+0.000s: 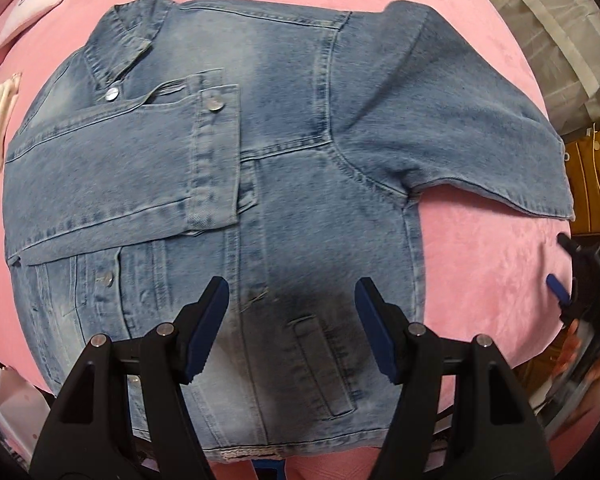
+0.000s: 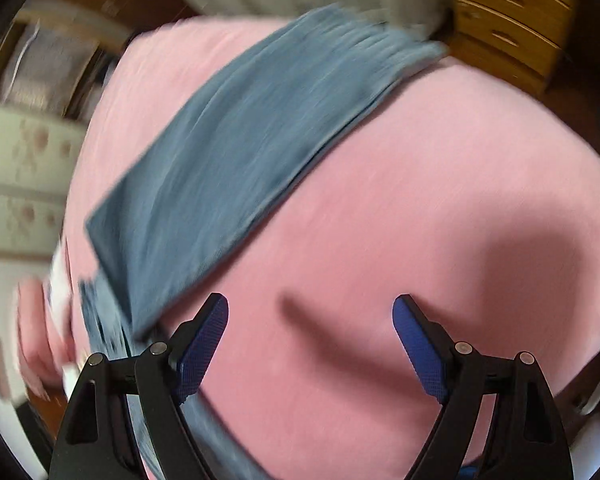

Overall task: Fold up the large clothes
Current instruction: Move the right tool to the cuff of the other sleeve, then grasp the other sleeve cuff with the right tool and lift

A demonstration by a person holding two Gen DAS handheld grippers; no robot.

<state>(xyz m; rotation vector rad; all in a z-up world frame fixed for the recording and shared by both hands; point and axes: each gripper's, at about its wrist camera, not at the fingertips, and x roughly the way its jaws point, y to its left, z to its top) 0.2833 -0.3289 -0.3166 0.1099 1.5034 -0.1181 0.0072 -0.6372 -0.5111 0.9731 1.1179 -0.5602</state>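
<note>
Mostly blurred right view; denim jacket (image 1: 228,168) hem cut off; both grippers' fingers (image 1: 204,328) apart, empty.

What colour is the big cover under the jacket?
Pink. The cover shows best in the left wrist view, all around the denim jacket.

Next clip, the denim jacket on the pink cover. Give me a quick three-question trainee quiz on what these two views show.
1. True or false: the left tongs are shut on the denim jacket.
2. Which sleeve is already folded across the jacket's front: A) the sleeve on the picture's left, B) the sleeve on the picture's right, C) both?
3. Fill in: in the right wrist view, the right tongs hang open above the bare ____ cover.

Key: 1 false, they are open with nothing between the pads. 2 A; the right one lies spread out to the side. 3 pink.
</note>
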